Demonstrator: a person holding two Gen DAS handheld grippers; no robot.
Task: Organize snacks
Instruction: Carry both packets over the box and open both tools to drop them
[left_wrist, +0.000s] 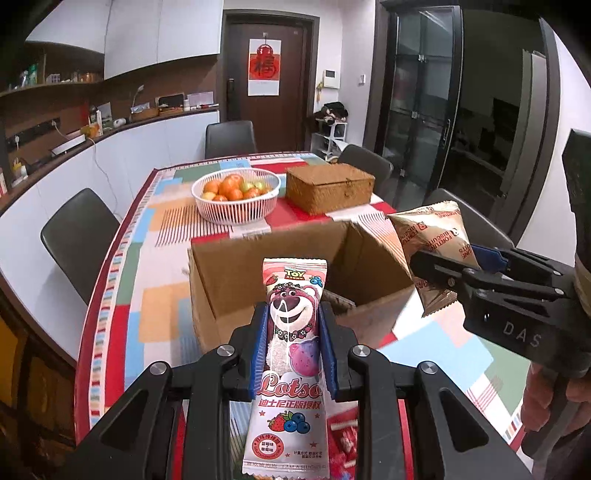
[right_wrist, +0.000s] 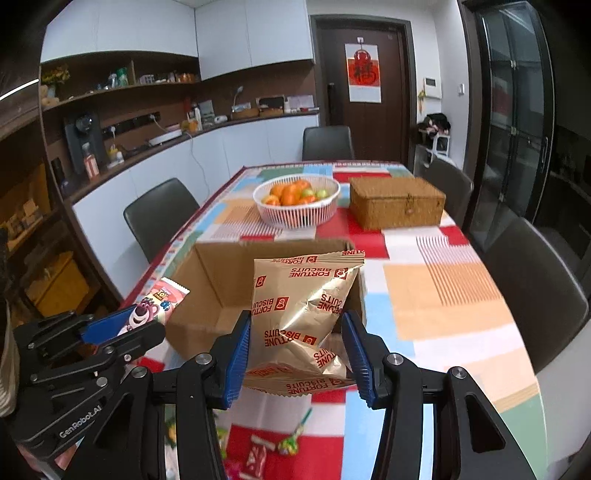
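My left gripper (left_wrist: 293, 314) is shut on a pink Lotso snack bar (left_wrist: 291, 362), held upright just in front of an open cardboard box (left_wrist: 229, 280). My right gripper (right_wrist: 297, 325) is shut on a gold Fortune Biscuits bag (right_wrist: 299, 310), held above the box's near right edge (right_wrist: 218, 273). In the left wrist view the right gripper (left_wrist: 454, 273) and its bag (left_wrist: 428, 240) hang at the box's right side. In the right wrist view the left gripper (right_wrist: 122, 325) and the Lotso bar (right_wrist: 155, 306) are at the lower left.
A white basket of fruit (left_wrist: 236, 195) and a lidded wicker box (left_wrist: 328, 188) stand behind the cardboard box on the patchwork tablecloth (right_wrist: 443, 288). Loose small snacks (right_wrist: 266, 450) lie on the table below the grippers. Dark chairs (left_wrist: 77, 236) ring the table.
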